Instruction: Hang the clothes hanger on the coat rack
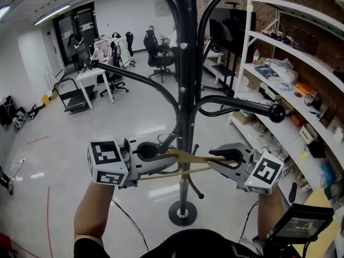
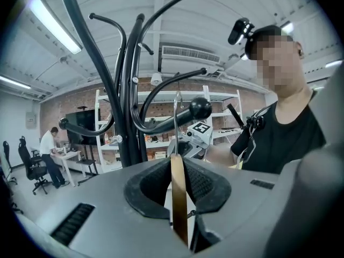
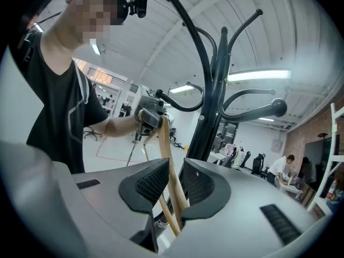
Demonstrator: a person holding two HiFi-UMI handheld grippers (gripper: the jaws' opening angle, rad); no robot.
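Observation:
A black coat rack (image 1: 185,90) with curved arms stands right in front of me. I hold a wooden clothes hanger (image 1: 188,158) level across its pole, one end in each gripper. My left gripper (image 1: 156,152) is shut on the left end, and my right gripper (image 1: 217,155) is shut on the right end. In the left gripper view the hanger (image 2: 178,198) sits between the pads, and its thin metal hook (image 2: 174,122) rises beside a rack arm tipped with a ball knob (image 2: 200,107). In the right gripper view the wood (image 3: 166,155) runs between the pads toward the left gripper (image 3: 149,114).
The rack's round base (image 1: 183,213) is on the floor below my hands. White shelves (image 1: 290,74) full of items line the right wall. Desks, office chairs (image 1: 158,52) and a cart (image 1: 72,95) stand at the back. A long knobbed arm (image 1: 277,112) juts right.

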